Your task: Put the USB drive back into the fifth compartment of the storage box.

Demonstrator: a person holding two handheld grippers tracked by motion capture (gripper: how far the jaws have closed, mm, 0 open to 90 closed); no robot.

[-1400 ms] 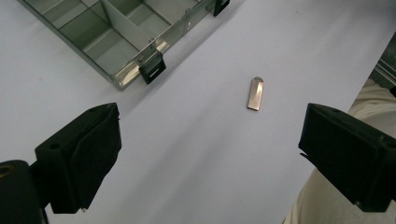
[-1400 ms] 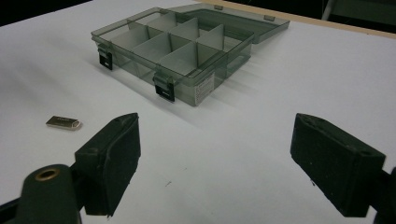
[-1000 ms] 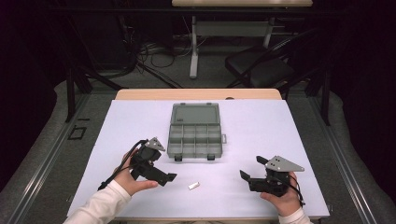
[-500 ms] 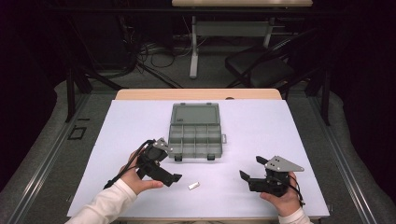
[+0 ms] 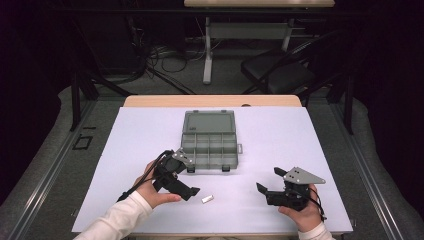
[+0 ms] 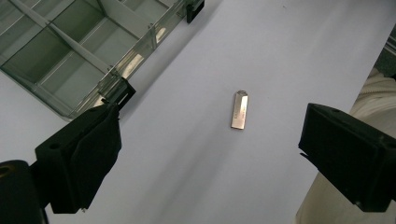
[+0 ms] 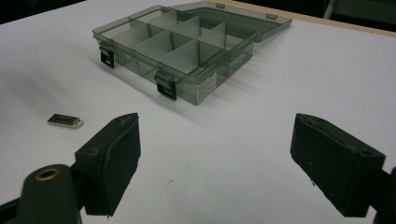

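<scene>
The left gripper [image 6: 210,163] is hovering, fingers wide, straddling the metal USB stick [image 6: 239,109]. Lowering squarely onto its 2 long sides should be gripping best; the right gripper [image 5: 270,186] is idling wide.

Left hand-held gripper [image 5: 192,190] tilted down, jaws wide apart, right hand-held gripper [image 5: 268,182] level, jaws spread

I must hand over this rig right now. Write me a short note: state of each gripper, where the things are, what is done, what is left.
Left gripper: open, empty, above the table with the metal USB stick between its jaws.
Right gripper: open, empty, held low at the right, apart from everything.
Organizer box: lid open, the compartments that show are empty.
Done: box opened.
Left, probably: grasp the stick and put it in a compartment.
</scene>
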